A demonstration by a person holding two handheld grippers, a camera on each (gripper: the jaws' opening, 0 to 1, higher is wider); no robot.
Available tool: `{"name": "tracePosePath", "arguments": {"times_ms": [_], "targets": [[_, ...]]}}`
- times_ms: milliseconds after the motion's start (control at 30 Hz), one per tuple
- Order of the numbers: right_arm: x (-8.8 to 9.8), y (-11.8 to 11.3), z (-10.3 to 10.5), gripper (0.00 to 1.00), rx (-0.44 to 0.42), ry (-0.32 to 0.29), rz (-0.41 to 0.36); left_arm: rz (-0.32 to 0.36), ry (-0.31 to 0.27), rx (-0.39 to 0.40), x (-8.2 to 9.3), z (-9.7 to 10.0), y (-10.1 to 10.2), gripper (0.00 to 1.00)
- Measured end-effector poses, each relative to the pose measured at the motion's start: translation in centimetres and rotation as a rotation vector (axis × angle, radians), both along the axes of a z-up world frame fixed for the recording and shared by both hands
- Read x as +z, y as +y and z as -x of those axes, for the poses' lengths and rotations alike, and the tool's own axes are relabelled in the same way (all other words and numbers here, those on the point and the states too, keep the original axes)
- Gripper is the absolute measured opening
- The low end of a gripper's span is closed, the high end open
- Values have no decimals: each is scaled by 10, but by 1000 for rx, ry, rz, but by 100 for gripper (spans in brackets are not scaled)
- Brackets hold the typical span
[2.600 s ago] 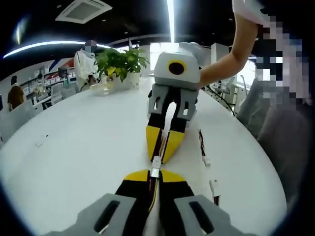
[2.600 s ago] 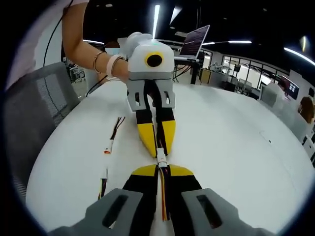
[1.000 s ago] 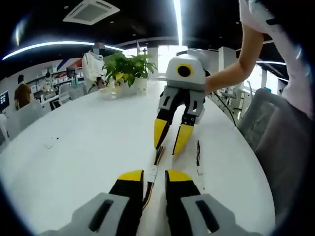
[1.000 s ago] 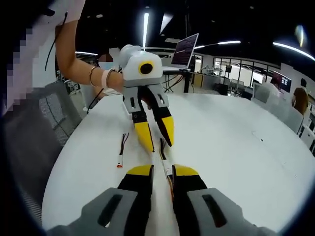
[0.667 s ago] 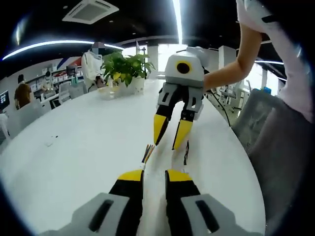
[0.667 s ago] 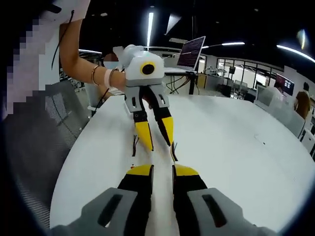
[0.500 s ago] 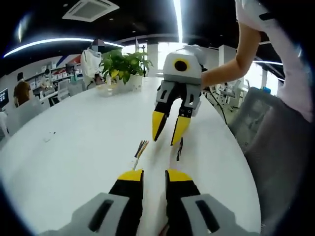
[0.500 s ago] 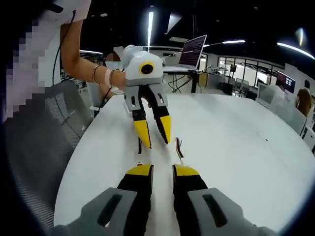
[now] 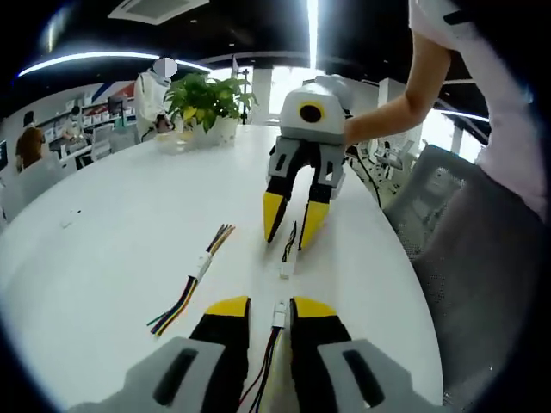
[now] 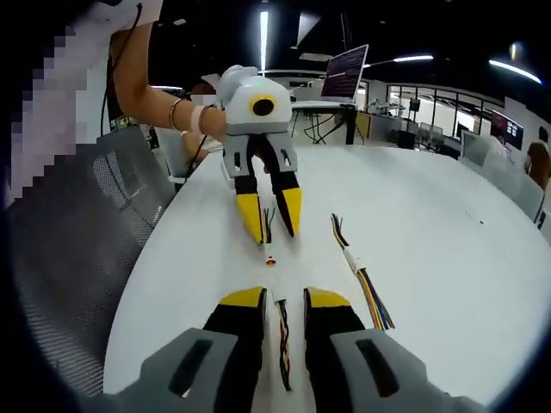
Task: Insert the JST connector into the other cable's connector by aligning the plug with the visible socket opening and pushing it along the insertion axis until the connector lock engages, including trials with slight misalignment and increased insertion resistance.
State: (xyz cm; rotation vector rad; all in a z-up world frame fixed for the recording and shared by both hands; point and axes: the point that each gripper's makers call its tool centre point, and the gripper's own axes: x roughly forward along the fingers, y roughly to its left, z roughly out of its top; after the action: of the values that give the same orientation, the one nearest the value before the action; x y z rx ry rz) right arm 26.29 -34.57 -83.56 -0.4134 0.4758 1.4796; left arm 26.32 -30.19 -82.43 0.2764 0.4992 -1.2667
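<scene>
While lying joined on the white round table [image 9: 112, 215], mated white JST connector pair with multicoloured wires [image 9: 201, 267] apart from both tools. Left yellow-tipped gripper [image 9: 263, 311] parted narrowly, astride a loose short cable [image 9: 274, 323], gripping nothing. Right yellow-tipped gripper [image 10: 283, 298] likewise parted, astride another short cable [image 10: 282, 331].

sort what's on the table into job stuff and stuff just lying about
Job:
- left gripper, open around a loose cable
- right gripper, open around another cable

Lying about:
- joined multicolour cable
- potted plant
- laptop
</scene>
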Motion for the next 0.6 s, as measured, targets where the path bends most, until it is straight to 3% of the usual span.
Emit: {"name": "tracePosePath", "arguments": {"times_ms": [433,600], "targets": [[-11,2,7,10,13,-14,25,-26,-15,-22,-19,12,7,11],[-13,5,11,10,16,-18,30,-5,-14,-10,-19,10,9,9]]}}
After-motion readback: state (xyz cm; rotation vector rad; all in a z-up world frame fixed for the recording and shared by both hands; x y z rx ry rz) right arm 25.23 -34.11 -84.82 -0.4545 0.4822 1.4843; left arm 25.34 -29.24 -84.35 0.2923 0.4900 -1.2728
